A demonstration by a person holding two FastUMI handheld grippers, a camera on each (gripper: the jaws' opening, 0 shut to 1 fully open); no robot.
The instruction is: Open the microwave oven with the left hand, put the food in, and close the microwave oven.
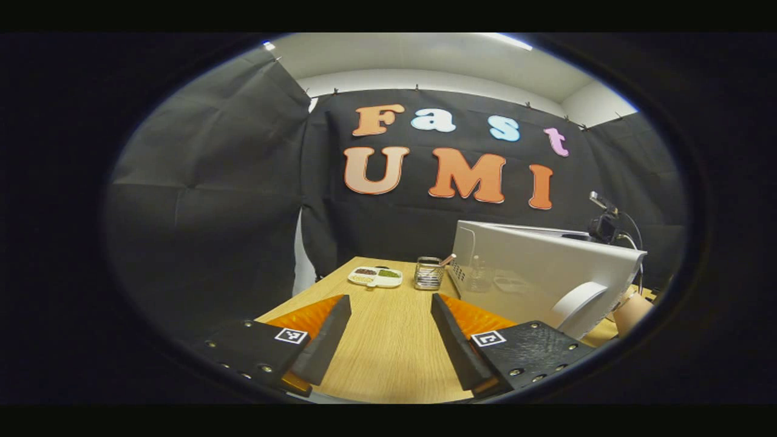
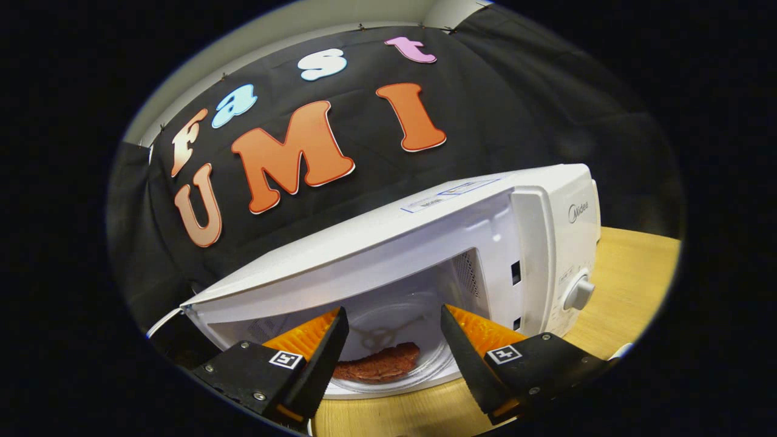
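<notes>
Booth: black cloth walls around a pale wooden surface (image 1: 388,340).
Microwave: white box microwave oven (image 2: 425,243) stands open, its white door (image 1: 546,273) swung out at the right of the left gripper view.
Food: reddish-brown flat patty (image 2: 379,366) lies on the clear glass turntable (image 2: 400,328) inside the cavity, near its front edge.
Right hand-held gripper (image 2: 394,340): released, fingers spread and empty, at the cavity mouth just above the patty.
Left hand-held gripper (image 1: 391,331): released, empty, over bare surface, left of the door.
Far items: white divided dish (image 1: 375,277) and wire-mesh holder (image 1: 428,273).
Step, as I judge it: closing. Back the right one clear first, then push the door's outer face with the left, steadily until it latches.
</notes>
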